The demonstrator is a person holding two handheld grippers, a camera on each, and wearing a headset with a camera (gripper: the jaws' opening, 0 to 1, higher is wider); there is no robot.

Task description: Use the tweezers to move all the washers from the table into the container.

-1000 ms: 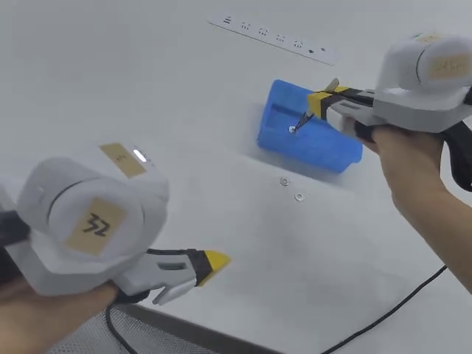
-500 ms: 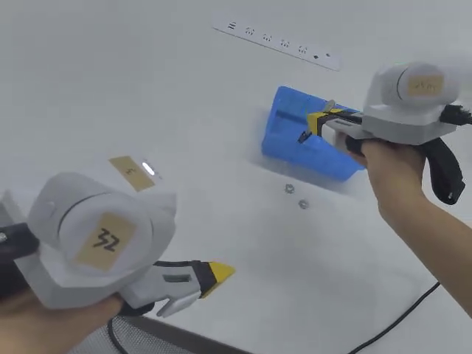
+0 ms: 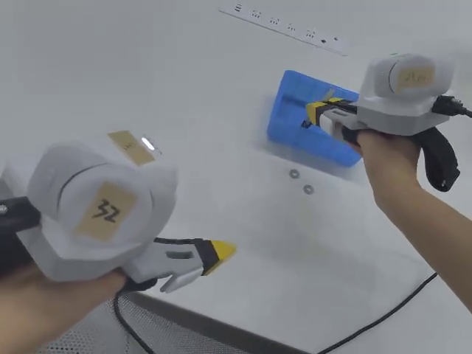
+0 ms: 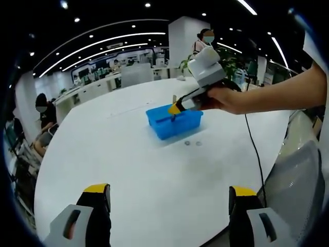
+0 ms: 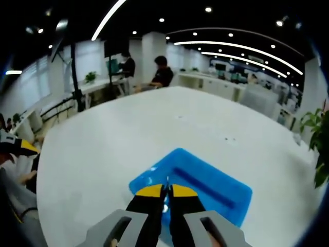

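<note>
1. Washers (image 3: 294, 174), two of them, lie on the white table (image 3: 169, 96), by far the broadest thing in sight. A power strip (image 3: 291, 29) sits toward its far side.
2. Just beyond the washers, and apart from them, a blue container (image 3: 291, 129) stands on the table.
3. At the near edge of the table, the left gripper (image 4: 169, 190) is held low, well apart from the container. Its yellow-tipped jaws stand wide apart with nothing between them.
4. Over the container hovers the right gripper (image 3: 310, 114), its jaws pressed together on the tweezers (image 5: 167, 184).
5. Those tweezers show as a thin tip between the jaws, pointing toward the container. I cannot tell whether the tip carries anything.
6. Smallest of all, the two washers lie side by side on bare table before the container's near wall, near each other but not touching.
</note>
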